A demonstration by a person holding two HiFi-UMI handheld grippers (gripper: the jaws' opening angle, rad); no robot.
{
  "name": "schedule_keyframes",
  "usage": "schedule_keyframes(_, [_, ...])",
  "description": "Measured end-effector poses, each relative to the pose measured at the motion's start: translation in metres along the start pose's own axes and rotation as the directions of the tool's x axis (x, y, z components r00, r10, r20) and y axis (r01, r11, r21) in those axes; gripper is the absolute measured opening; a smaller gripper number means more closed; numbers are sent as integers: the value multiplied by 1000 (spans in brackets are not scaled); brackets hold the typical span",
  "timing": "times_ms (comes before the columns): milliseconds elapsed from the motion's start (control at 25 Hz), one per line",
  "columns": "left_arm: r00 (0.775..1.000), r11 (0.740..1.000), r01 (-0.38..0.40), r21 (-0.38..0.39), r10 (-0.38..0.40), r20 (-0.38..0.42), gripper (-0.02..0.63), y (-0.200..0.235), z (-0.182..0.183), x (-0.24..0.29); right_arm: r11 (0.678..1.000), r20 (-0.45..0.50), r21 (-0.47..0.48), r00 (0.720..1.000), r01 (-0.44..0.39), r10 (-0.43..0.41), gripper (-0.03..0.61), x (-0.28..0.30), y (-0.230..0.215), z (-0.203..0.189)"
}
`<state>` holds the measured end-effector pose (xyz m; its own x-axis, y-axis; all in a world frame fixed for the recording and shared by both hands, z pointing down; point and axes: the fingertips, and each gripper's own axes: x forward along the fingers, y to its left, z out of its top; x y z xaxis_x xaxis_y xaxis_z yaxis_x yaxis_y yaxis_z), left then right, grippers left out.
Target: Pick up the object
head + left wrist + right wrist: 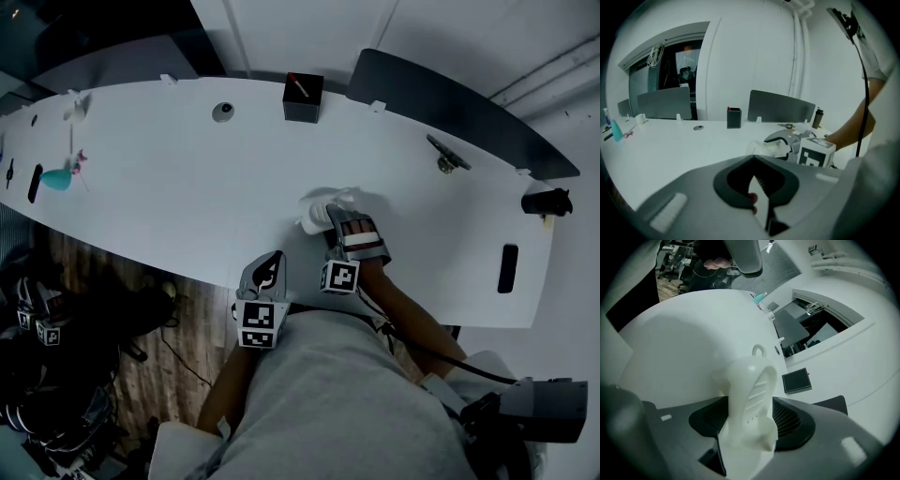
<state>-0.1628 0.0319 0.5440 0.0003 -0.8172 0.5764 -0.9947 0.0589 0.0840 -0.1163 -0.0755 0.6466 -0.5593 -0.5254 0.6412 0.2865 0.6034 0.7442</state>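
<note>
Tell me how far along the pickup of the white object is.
Done: the right gripper is at the white object, which stands between its open jaws. In hand: no grip yet, since the pads do not look pressed on it, and it appears to rest on the table. Left: close on it and lift. The left gripper is shut and empty near the table edge.

A long white surface (169, 197) is being edged on its far right by a dark divider panel (469, 112). Wooden floor (173, 375) is being shown at the near left. Beyond, a white wall (754, 51) is being broken at the left by a dark window (686, 63).
</note>
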Motion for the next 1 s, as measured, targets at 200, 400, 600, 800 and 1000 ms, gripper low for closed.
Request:
schedule_keyframes(200, [1000, 1000, 13, 5, -13, -2, 2, -1, 4, 6, 1000, -42, -22, 999, -9, 8, 171, 10, -1, -4])
schedule_keyframes(400, [1000, 1000, 28, 12, -28, -4, 0, -1, 7, 13, 995, 11, 98, 999, -31, 30, 132, 4, -15, 0])
schedule_keyframes(600, [999, 1000, 28, 14, -28, 15, 1, 3, 16, 18, 969, 49, 238, 997, -67, 57, 124, -6, -33, -4])
schedule_keyframes(800, [998, 999, -2, 35, 0, 60, 1, 16, 33, 22, 851, 160, 508, 985, -133, 58, 124, -32, -68, -4])
schedule_keyframes(1000, [991, 997, 6, 71, -16, 131, 1, 15, 59, 21, 717, 354, 663, 934, -217, -45, 124, -80, -118, 12])
